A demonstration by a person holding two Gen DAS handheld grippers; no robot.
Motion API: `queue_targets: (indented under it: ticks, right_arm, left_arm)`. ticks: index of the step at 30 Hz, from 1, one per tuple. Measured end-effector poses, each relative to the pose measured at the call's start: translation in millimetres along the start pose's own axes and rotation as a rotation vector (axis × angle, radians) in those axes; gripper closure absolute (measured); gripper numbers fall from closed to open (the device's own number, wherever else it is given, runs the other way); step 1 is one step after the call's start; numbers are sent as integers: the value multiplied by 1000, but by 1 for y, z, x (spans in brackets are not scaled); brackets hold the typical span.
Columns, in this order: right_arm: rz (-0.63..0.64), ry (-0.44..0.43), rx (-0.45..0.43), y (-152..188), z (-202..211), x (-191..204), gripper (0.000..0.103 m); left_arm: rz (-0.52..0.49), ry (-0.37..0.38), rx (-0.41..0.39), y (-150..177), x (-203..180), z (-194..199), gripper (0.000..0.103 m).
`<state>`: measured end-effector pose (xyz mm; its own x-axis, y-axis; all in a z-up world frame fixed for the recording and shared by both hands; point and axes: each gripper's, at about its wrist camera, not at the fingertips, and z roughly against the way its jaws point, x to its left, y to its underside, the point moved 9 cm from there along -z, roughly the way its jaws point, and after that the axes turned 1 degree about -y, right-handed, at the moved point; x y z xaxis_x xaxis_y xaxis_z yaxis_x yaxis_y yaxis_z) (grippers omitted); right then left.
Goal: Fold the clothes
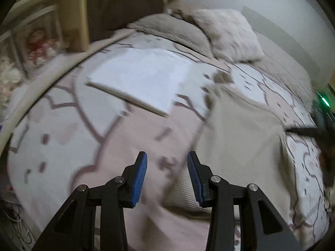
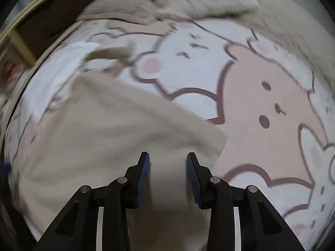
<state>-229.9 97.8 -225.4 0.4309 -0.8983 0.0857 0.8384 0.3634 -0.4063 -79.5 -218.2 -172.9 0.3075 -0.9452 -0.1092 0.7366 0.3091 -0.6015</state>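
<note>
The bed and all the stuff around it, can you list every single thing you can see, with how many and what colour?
Beige garment: one, beige, spread on the bed; it lies between the right gripper's open fingers.
Folded white garment: one, white, flat on the bed, farther off, left of the beige one.
Bedspread: one, pink and white with cartoon bears, covering the bed.
Fluffy pillow: one, off-white, at the head of the bed.
Grey-beige blanket: one, beside the pillow.
Headboard: one, dark brown, wooden frame.
Doll: one, red and white, blurred, on the shelf at left.
Left gripper: one, black with blue pads, open above the bedspread.
Right gripper: one, same colours, open.
</note>
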Motion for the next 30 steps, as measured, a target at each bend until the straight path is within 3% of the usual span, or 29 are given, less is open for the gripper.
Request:
queue_targets:
  ticks: [6, 11, 14, 20, 25, 27, 30]
  right_arm:
    - [176, -123, 68, 72, 32, 75, 66]
    - [311, -202, 153, 135, 22, 125, 66]
    - [368, -149, 201, 162, 5, 126, 66]
    - [330, -140, 164, 181, 8, 105, 66]
    - [366, -79, 151, 192, 11, 102, 66]
    - [336, -83, 159, 197, 11, 95, 65]
    - [212, -137, 183, 199, 8, 82, 62]
  left_arm:
    - [14, -11, 37, 10, 14, -2, 64]
    - [11, 16, 104, 33, 0, -15, 64]
    - [-16, 9, 109, 37, -9, -15, 64]
    - [-57, -41, 97, 38, -11, -13, 64]
    - [-72, -75, 113, 44, -5, -15, 64]
    - [-55, -58, 95, 42, -4, -12, 64]
    - [-25, 57, 32, 30, -16, 0, 64]
